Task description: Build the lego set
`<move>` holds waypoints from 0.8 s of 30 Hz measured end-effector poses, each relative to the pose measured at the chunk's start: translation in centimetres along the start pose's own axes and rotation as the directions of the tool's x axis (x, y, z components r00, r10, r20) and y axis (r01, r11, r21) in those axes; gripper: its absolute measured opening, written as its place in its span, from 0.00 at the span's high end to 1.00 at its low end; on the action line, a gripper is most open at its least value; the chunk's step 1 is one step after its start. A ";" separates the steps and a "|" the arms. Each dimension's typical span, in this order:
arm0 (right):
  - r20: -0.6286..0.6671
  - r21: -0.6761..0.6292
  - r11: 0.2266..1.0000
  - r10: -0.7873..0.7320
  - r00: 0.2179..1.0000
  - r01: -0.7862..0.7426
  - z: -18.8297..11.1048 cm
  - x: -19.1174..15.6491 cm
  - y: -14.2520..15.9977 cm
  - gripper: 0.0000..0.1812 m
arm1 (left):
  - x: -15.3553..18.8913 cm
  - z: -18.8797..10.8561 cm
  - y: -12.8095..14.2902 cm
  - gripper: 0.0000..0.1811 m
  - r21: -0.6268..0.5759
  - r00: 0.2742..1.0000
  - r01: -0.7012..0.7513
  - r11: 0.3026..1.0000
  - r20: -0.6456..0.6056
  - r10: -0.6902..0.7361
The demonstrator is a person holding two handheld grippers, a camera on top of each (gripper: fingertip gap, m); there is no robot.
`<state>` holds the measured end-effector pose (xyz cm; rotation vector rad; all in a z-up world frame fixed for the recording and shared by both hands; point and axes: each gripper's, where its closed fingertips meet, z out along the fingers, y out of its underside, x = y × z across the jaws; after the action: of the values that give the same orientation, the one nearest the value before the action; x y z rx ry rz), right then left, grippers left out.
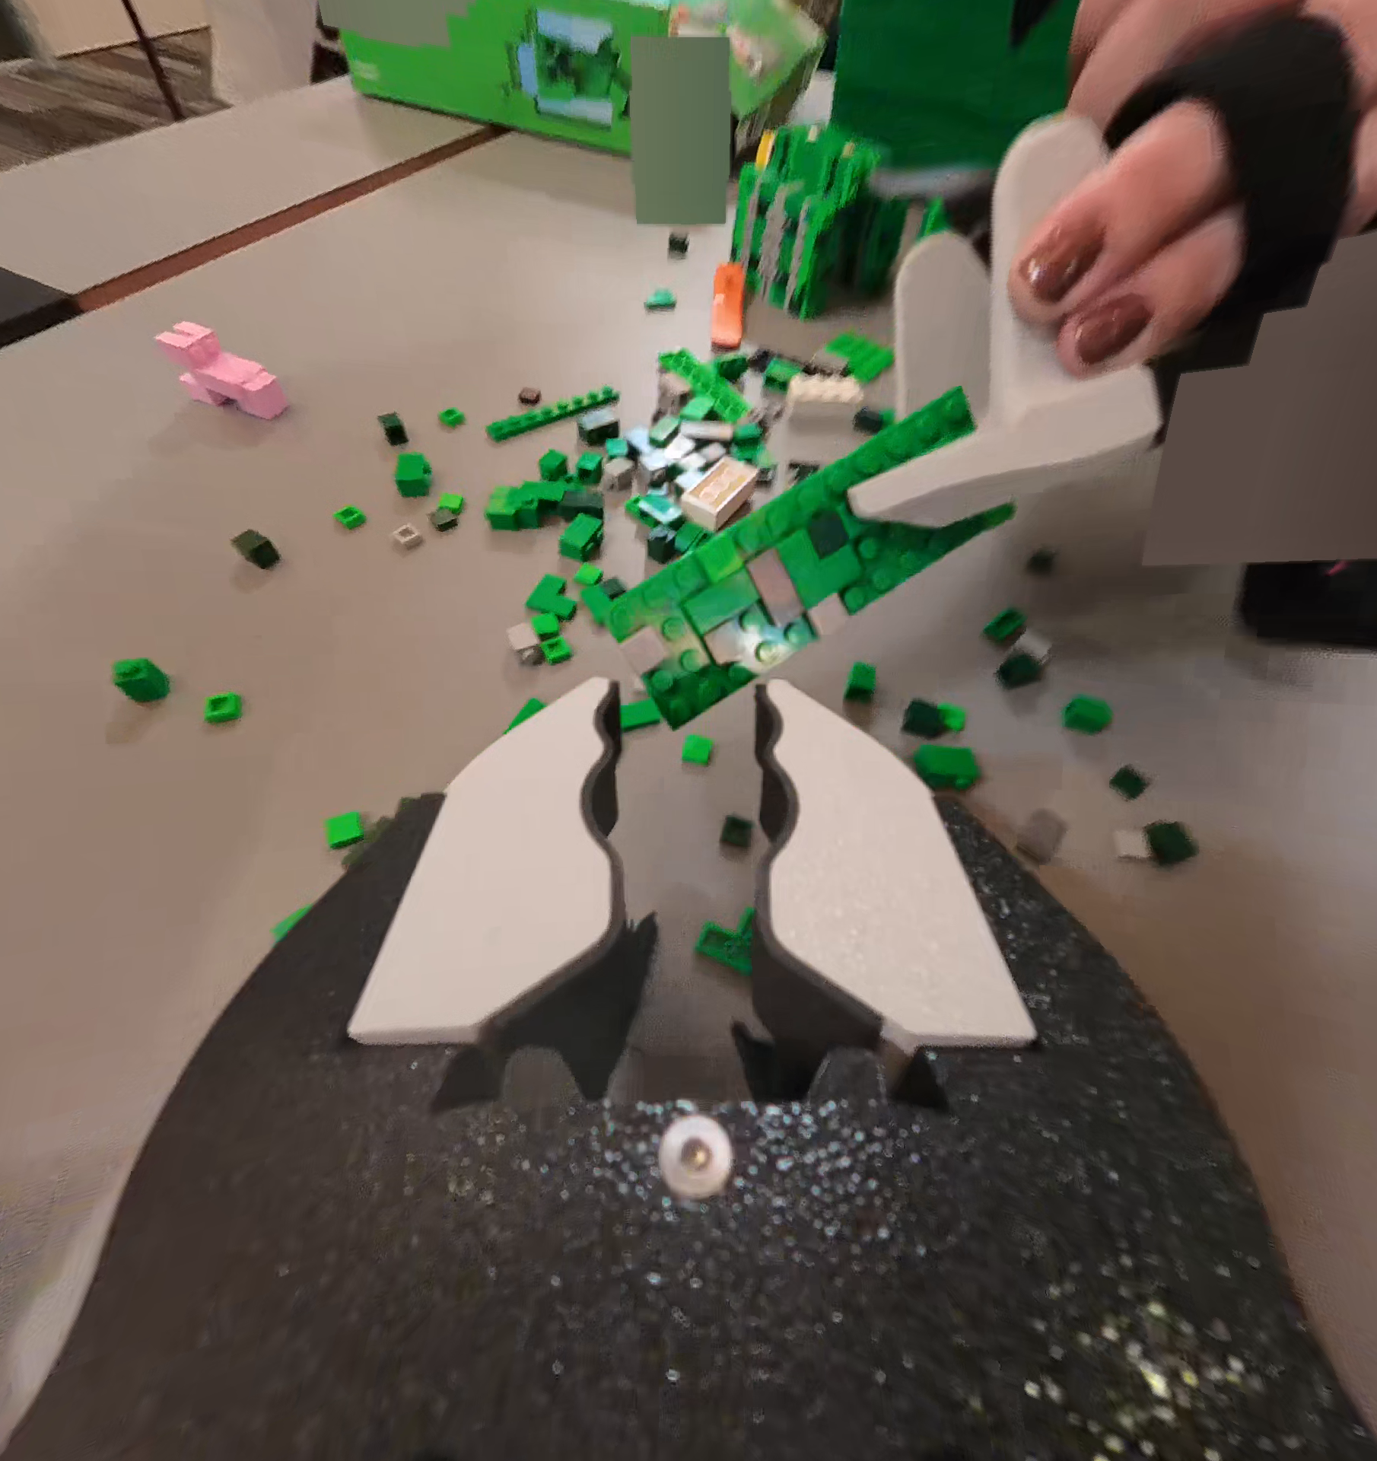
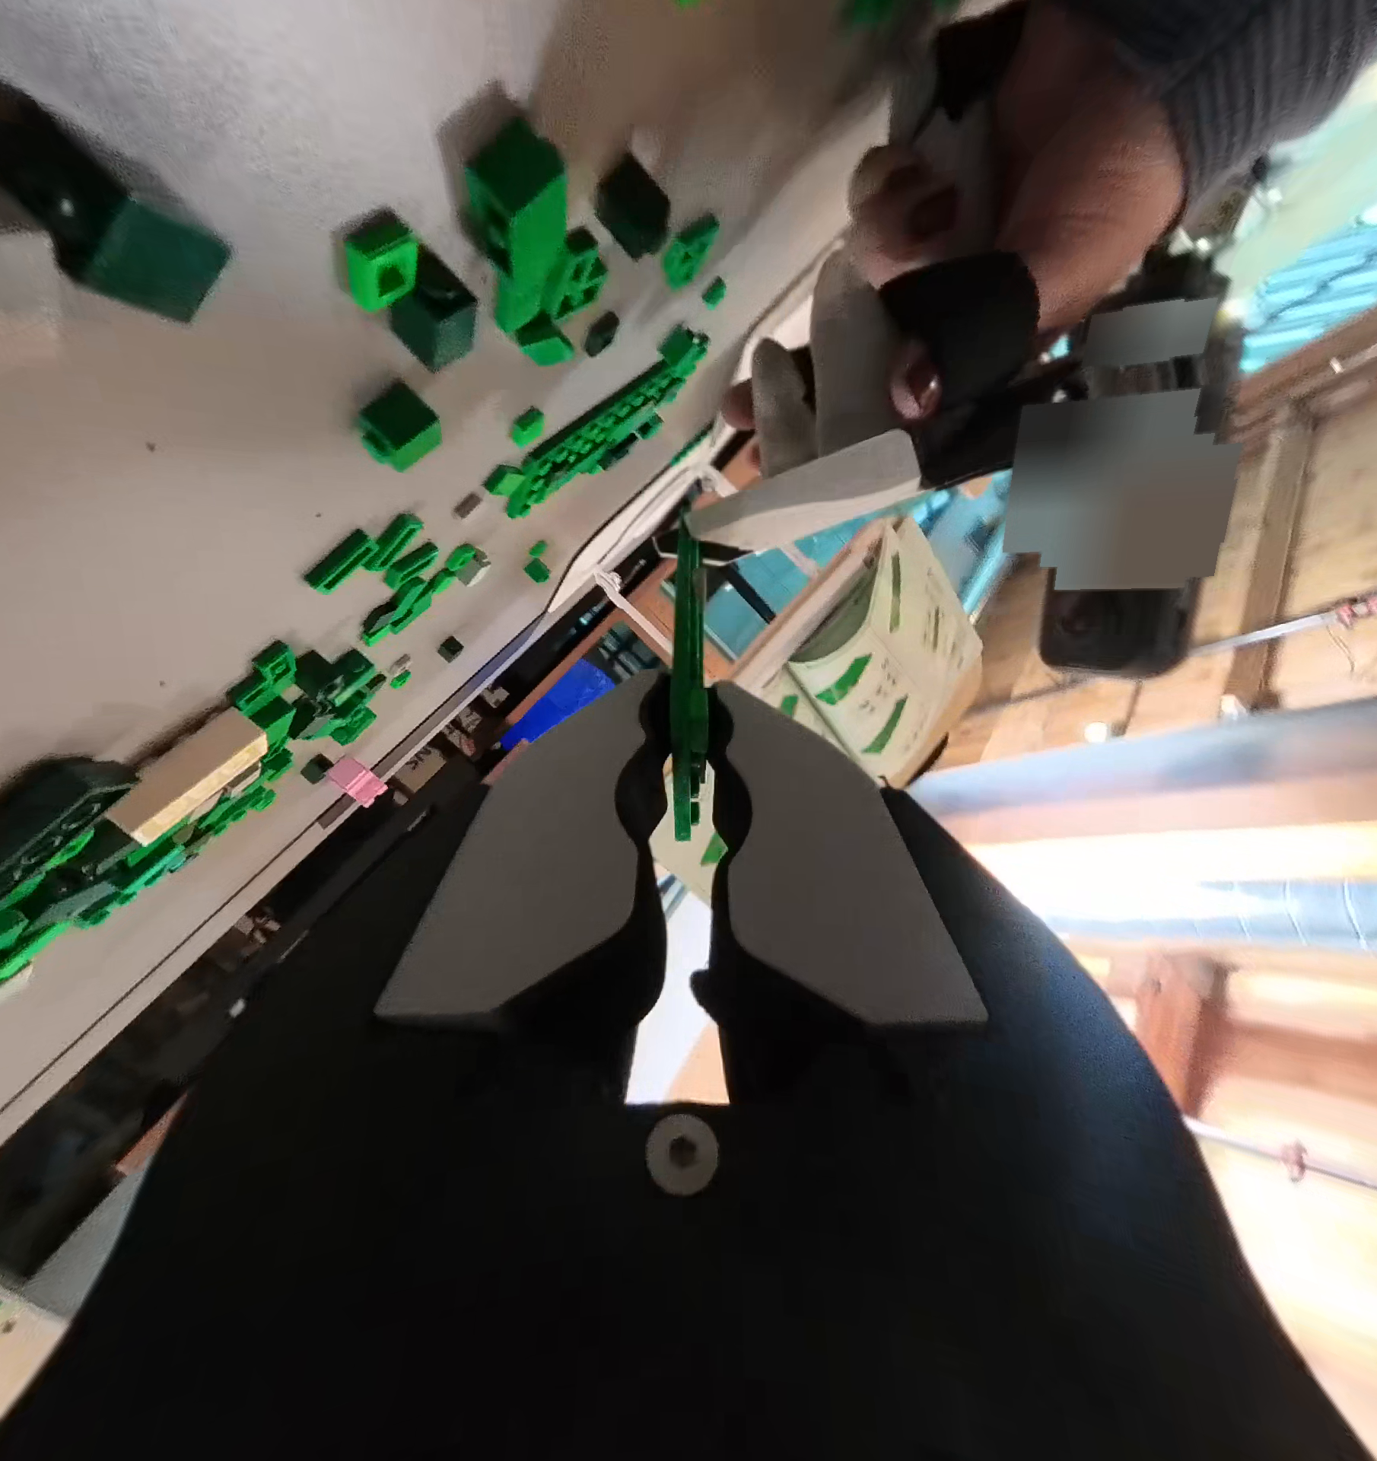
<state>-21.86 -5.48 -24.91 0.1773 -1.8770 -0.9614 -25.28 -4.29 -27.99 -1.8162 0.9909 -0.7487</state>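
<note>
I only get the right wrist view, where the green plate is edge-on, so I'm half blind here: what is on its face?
Observer: The left wrist view shows the green plate from its studded side, partly covered with light green, dark green and grey pieces.
Operator: Is the left gripper shut on it?
Observer: No, it is open. The plate's lower corner sits at the gap between its fingertips, not gripped.
Operator: What else should I know?
Observer: An orange piece lies on the table beside a tall green build.
</note>
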 end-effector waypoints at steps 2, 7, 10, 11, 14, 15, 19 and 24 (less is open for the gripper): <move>-0.077 -0.041 0.999 0.008 0.997 -0.012 -0.3 0.6 0.2 0.96 | 0.5 -0.2 -0.7 0.83 0.052 0.994 0.087 0.995 -0.074 -0.083; -0.242 -0.091 0.996 -0.006 0.970 -0.016 -1.3 2.0 0.5 0.96 | 2.5 -1.7 -3.0 0.93 0.120 0.808 0.463 0.878 -0.464 -0.363; -0.253 -0.100 0.993 0.040 0.967 -0.067 -1.1 2.0 0.8 0.92 | 3.1 -3.3 -4.6 0.95 0.177 0.717 0.540 0.823 -0.608 -0.340; -0.237 -0.092 0.992 0.061 0.970 -0.085 -1.0 1.7 0.8 0.89 | 2.8 -3.3 -4.7 0.96 0.210 0.749 0.520 0.828 -0.578 -0.323; -0.149 -0.124 0.979 0.141 0.979 -0.160 -0.6 -0.4 2.0 0.82 | 1.2 -3.1 -4.3 0.98 0.264 0.854 0.435 0.861 -0.423 -0.301; -0.119 -0.144 0.970 0.179 0.977 -0.195 -0.6 -1.2 2.6 0.81 | 0.7 -3.1 -4.2 0.98 0.277 0.882 0.403 0.872 -0.373 -0.288; -0.018 -0.173 0.830 0.536 0.844 -0.531 -1.0 -3.6 4.2 0.78 | -0.2 -3.0 -3.9 0.98 0.289 0.961 0.242 0.926 -0.200 -0.189; 0.236 0.050 0.085 0.967 0.095 -0.995 -0.8 0.2 1.3 0.72 | 1.9 -2.1 -3.2 0.98 0.226 0.988 -0.040 0.973 -0.135 0.072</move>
<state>-20.89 -5.13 -23.72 -1.0435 -1.6229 0.2563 -25.00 -5.93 -24.05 -1.5521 1.0028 -0.9264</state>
